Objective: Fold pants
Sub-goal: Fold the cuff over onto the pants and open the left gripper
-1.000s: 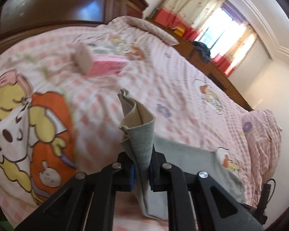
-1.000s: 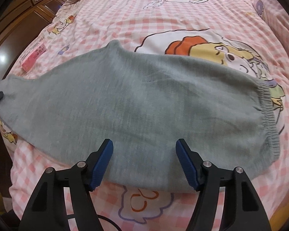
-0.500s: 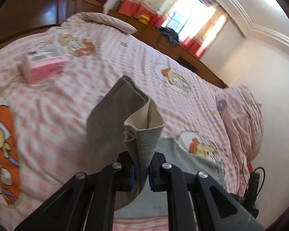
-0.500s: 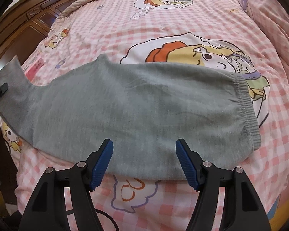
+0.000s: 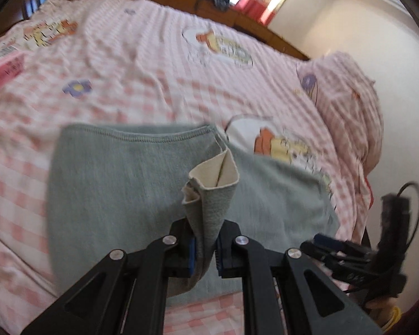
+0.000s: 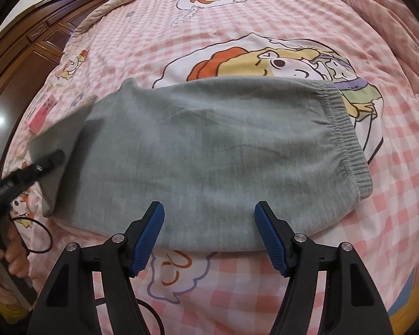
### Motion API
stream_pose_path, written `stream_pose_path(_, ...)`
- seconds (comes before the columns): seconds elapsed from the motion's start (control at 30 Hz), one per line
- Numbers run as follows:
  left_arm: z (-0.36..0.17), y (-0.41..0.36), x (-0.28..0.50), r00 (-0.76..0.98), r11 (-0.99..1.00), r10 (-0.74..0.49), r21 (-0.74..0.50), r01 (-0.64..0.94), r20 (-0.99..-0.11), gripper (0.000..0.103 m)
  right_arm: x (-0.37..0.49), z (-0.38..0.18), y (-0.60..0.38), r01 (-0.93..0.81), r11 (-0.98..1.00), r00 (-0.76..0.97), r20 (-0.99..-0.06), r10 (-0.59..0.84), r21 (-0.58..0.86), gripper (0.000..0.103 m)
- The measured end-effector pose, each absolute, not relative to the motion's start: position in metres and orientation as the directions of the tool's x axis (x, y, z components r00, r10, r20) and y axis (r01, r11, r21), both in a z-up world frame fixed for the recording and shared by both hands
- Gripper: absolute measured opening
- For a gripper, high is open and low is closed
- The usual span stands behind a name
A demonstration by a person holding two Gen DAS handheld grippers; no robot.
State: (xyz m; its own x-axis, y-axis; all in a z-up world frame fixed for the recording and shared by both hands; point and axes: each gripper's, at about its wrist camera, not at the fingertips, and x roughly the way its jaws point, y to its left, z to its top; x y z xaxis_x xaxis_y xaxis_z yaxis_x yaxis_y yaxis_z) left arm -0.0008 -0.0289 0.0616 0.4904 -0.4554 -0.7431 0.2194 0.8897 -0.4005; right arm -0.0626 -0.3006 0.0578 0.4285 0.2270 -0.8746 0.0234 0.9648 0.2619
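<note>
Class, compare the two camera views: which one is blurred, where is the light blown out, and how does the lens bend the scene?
Left wrist view: motion-smeared bedspread, overexposed window top right, while the left hand-held gripper clamping the grey pants stays sharp. Right wrist view: evenly lit and crisp, except the blurred pant leg end; fisheye bows the bed outward in both.

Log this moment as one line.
left hand-held gripper: shut on grey knit pants leg end, lifted | right hand-held gripper: open, above pants | fold: unfinished
</note>
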Motion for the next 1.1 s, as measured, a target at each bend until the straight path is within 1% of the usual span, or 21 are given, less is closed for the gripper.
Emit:
stream_pose_path(0.13,0.045,-0.038,0.0,0.445,0.895,-0.447,-0.389,0.219,-0.776,0.01,-0.061,0.056,-0.303,0.036,0.964,0.423,-0.878,0.224,0.264,0.069)
stream_pose_path(0.23,0.04,-0.04,0.001,0.398,0.879,-0.476,-0.416,0.233,-0.784,0.015,-0.059,0.054,-0.301,0.043,0.964,0.412,-0.883,0.223,0.263,0.069)
stream_pose_path(0.3,0.041,-0.043,-0.001,0.375,0.868,-0.496,-0.429,0.251,-0.783,0.029,-0.054,0.053,-0.297,0.031,0.967,0.398,-0.891,0.22,0.253,0.069)
stream_pose_path(0.4,0.049,-0.042,-0.008,0.38,0.872,-0.485,-0.4,0.282,-0.788,0.039,-0.046,0.058,-0.29,0.006,0.97,0.396,-0.892,0.22,0.242,0.069)
stream_pose_path(0.47,0.056,-0.038,-0.012,0.393,0.878,-0.472,-0.382,0.289,-0.789,0.044,-0.042,0.062,-0.283,-0.015,0.971,0.398,-0.889,0.225,0.239,0.069)
stream_pose_path(0.6,0.069,-0.025,-0.015,0.431,0.906,-0.416,-0.328,0.266,-0.801,0.054,-0.031,0.071,-0.265,-0.066,0.966,0.402,-0.879,0.254,0.249,0.069)
stream_pose_path(0.7,0.077,-0.012,-0.018,0.46,0.924,-0.379,-0.3,0.238,-0.803,0.059,-0.024,0.075,-0.253,-0.093,0.96,0.399,-0.874,0.278,0.263,0.069)
stream_pose_path(0.87,0.081,0.012,-0.021,0.492,0.939,-0.343,-0.285,0.192,-0.8,0.062,-0.01,0.077,-0.234,-0.132,0.937,0.378,-0.857,0.35,0.325,0.069)
stream_pose_path(1.0,0.071,0.029,-0.016,0.497,0.97,-0.244,-0.216,0.115,-0.833,0.062,0.0,0.072,-0.219,-0.153,0.916,0.34,-0.85,0.402,0.371,0.069)
stream_pose_path(1.1,0.062,0.042,-0.012,0.482,0.975,-0.216,-0.209,0.07,-0.849,0.062,0.005,0.069,-0.205,-0.171,0.914,0.323,-0.855,0.405,0.368,0.069)
